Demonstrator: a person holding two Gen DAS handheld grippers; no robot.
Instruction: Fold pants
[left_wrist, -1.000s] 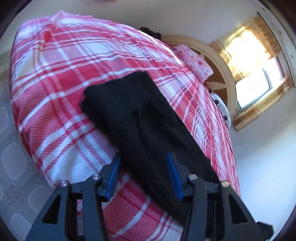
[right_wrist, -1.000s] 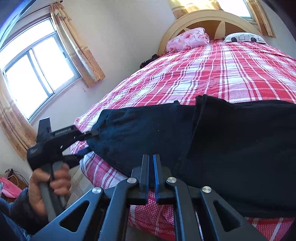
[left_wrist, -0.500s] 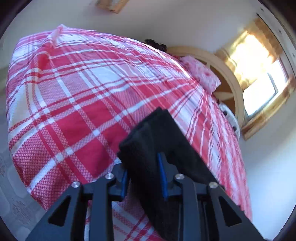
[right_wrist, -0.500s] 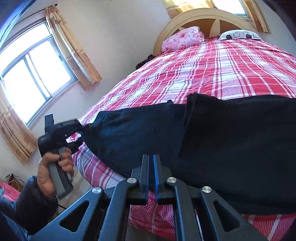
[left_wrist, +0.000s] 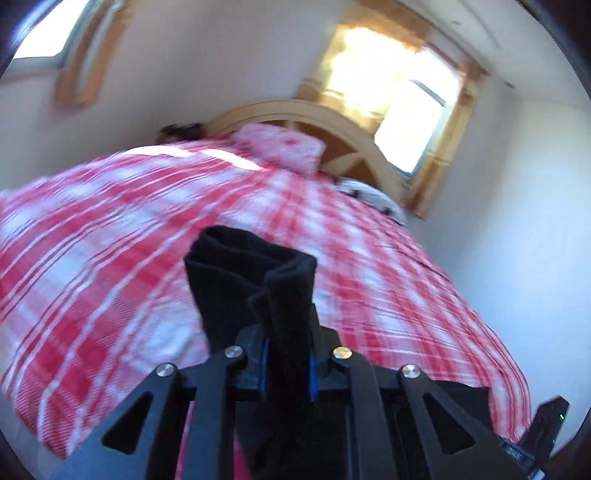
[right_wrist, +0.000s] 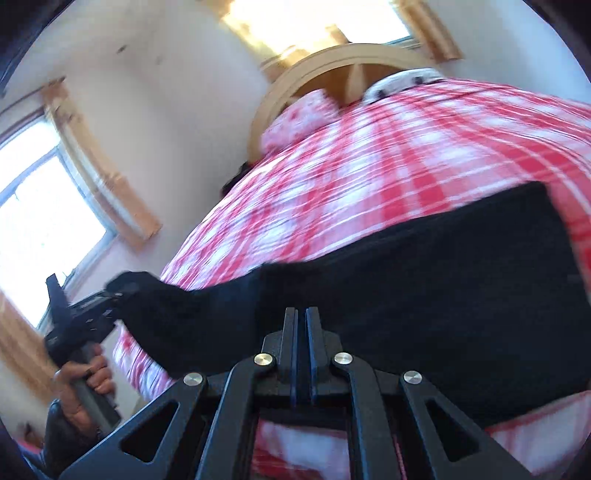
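The black pants (right_wrist: 424, 280) lie across the near part of a bed with a red and white plaid cover (right_wrist: 388, 166). My left gripper (left_wrist: 286, 354) is shut on the end of the pants (left_wrist: 251, 277) and holds that bunched end up off the bed; it also shows at the left of the right wrist view (right_wrist: 107, 299), with the cloth stretched from it. My right gripper (right_wrist: 301, 325) is shut at the near edge of the pants; whether cloth sits between its fingers is hidden.
A wooden arched headboard (right_wrist: 332, 62) and a pink pillow (left_wrist: 280, 147) are at the far end of the bed. Sunlit windows (left_wrist: 406, 122) with curtains are behind. The bed's near edge drops away below the grippers.
My left gripper has closed on the end of the pants and lifted it off the bed. Both views have tilted upward and are blurred with motion. The right gripper stays shut.
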